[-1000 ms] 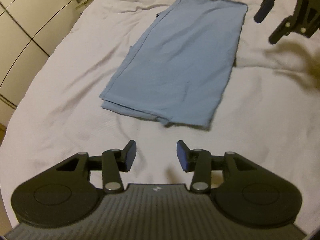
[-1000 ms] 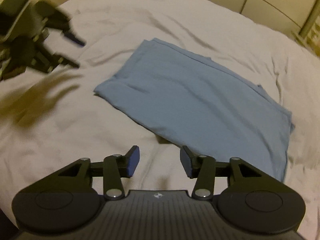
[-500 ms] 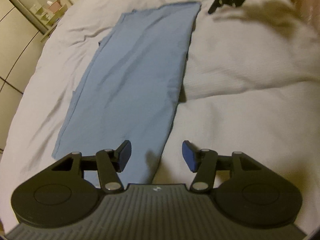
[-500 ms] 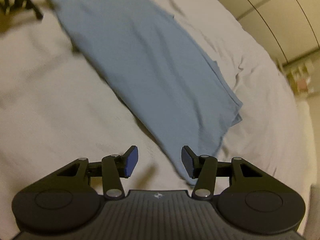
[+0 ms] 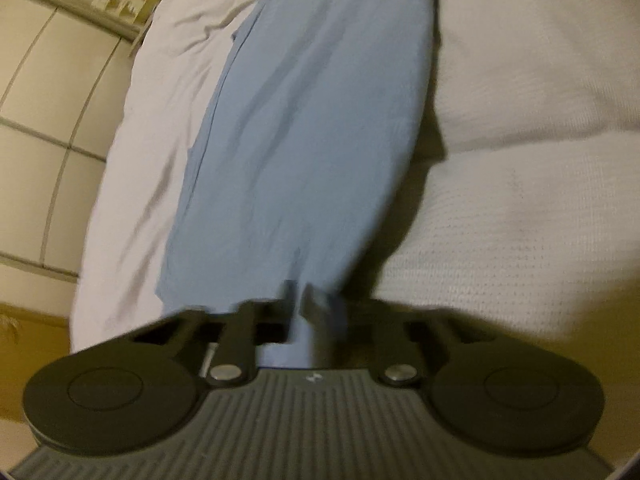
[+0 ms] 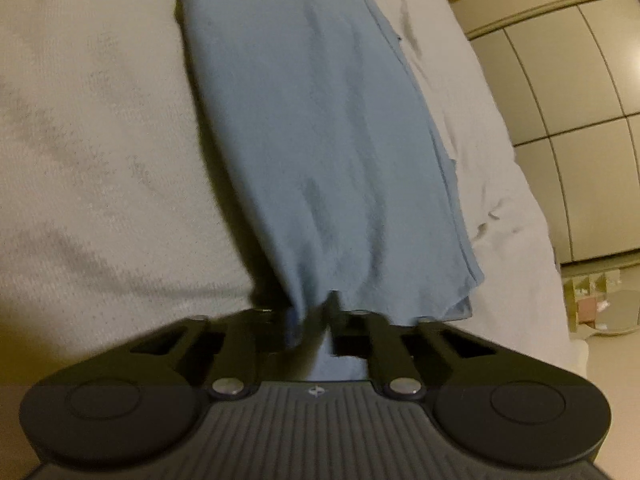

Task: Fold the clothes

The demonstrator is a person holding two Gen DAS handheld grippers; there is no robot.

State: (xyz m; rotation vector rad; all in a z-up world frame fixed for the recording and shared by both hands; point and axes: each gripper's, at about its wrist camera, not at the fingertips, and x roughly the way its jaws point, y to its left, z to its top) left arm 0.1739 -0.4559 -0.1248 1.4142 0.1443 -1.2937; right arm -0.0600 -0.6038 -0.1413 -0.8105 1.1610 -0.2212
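Left wrist view: left gripper (image 5: 298,296) clamped tight on the near end of the blue cloth (image 5: 304,128), a bunch of fabric pinched between the fingers and spilling back toward the camera. Cloth folded into a long strip, lying flat on the white bedspread (image 5: 520,200) and running away from the gripper toward the top edge. Bare bedspread on both sides of the cloth, wrinkled on the left, with a dark shadow along the cloth's right edge. Beige cupboard doors (image 5: 48,128) beyond the bedspread, on the left.

Right wrist view: right gripper (image 6: 316,312) likewise closed hard on one end of the blue cloth (image 6: 320,140), fabric gathered between the fingers. Cloth stretching away over the bedspread (image 6: 92,140), layered edges showing on its right side. Cupboard doors (image 6: 568,120) past the bedspread, on the right.
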